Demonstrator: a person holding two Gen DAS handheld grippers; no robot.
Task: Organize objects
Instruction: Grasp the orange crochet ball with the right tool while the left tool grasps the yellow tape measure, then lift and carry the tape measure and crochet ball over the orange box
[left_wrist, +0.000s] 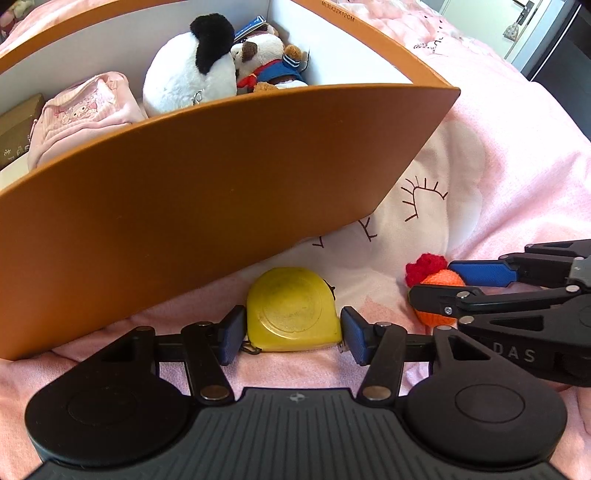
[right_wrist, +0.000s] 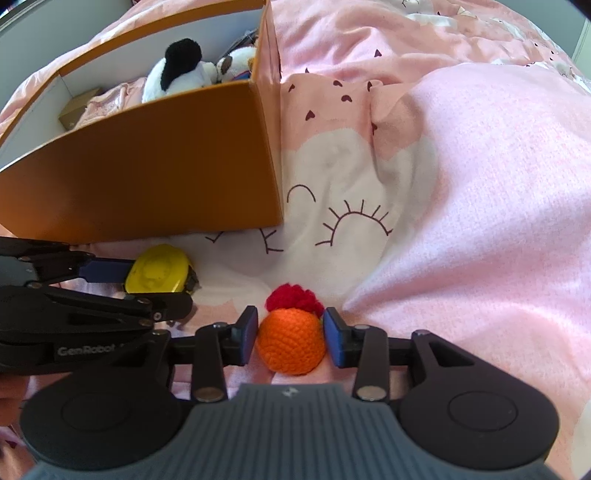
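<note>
A: Where was the left gripper (left_wrist: 293, 334)?

B: It straddled the flat yellow plastic tape measure (left_wrist: 293, 310), which lay on the pink bedspread (right_wrist: 480, 184) between its blue pads (left_wrist: 232, 334). The jaws were spread; a small gap showed at the right pad, and the left pad sat right beside the case.

A: And the right gripper (right_wrist: 290, 332)?

B: Just to the right of the left one. Its jaws flanked the orange crocheted ball with a red tuft (right_wrist: 291, 341), standing open, the pads close to the yarn without visibly squeezing it.

A: The box?

B: The orange cardboard box (left_wrist: 221, 177) stood beyond both grippers, holding a black-and-white plush panda (left_wrist: 192, 70) and a pink pouch (left_wrist: 81, 114).
</note>
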